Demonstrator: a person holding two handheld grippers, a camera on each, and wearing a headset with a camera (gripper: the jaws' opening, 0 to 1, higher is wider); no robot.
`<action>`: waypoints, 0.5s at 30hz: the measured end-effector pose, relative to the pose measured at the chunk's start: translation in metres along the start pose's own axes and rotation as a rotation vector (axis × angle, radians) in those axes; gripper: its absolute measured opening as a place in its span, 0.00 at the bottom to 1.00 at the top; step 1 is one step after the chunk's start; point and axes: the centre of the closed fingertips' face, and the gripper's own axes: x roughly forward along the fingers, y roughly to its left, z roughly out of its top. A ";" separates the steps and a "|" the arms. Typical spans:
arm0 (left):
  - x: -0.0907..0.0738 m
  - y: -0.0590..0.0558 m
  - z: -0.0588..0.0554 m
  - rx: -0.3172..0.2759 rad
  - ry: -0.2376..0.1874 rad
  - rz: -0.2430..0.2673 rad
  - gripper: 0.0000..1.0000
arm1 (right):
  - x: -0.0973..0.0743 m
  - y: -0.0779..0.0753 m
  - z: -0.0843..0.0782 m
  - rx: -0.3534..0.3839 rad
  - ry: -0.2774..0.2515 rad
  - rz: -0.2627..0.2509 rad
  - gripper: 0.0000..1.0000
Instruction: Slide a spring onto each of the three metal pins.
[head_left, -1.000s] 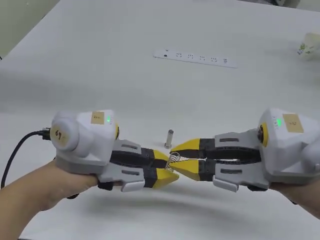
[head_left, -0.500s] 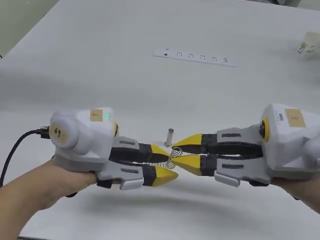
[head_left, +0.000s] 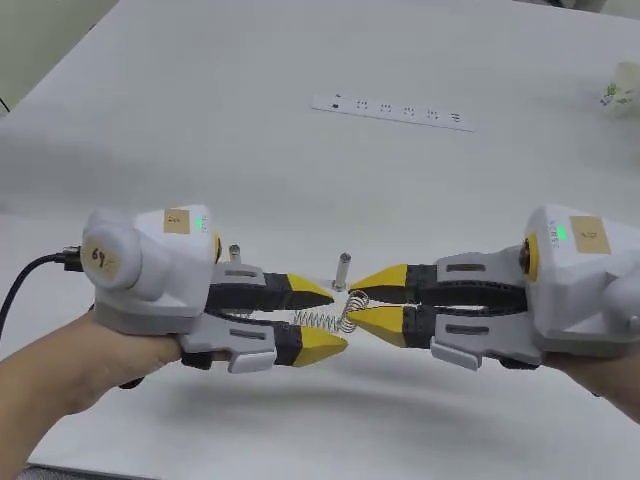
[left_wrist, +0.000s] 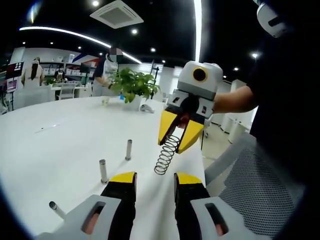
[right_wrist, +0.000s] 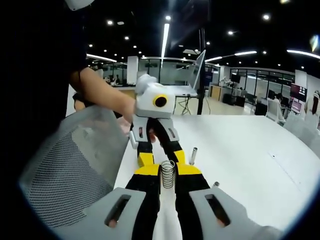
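- Two grippers meet tip to tip at lower centre of the head view, where the right gripper (head_left: 351, 305) is clamped on one end of the spring (head_left: 322, 320).
- The left gripper (head_left: 339, 318), jaws apart, has drawn back leftward since half a second ago. More coil is now bared, and its free end lies between those jaws.
- The three metal pins (left_wrist: 128, 149) stand upright on the white table (head_left: 250, 150), left of centre in the left gripper view.

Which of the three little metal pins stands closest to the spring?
The pin just behind the spring, farthest along the row in the left gripper view; the other two stand farther off.
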 end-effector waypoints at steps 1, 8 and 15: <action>-0.002 0.001 0.000 -0.005 -0.002 0.004 0.23 | 0.000 -0.001 0.000 -0.002 0.001 -0.004 0.07; -0.016 0.008 -0.001 -0.015 -0.003 0.044 0.28 | -0.004 -0.006 -0.002 0.000 0.007 -0.028 0.07; -0.031 0.014 -0.001 -0.022 -0.011 0.086 0.33 | -0.008 -0.013 -0.005 0.003 0.014 -0.060 0.07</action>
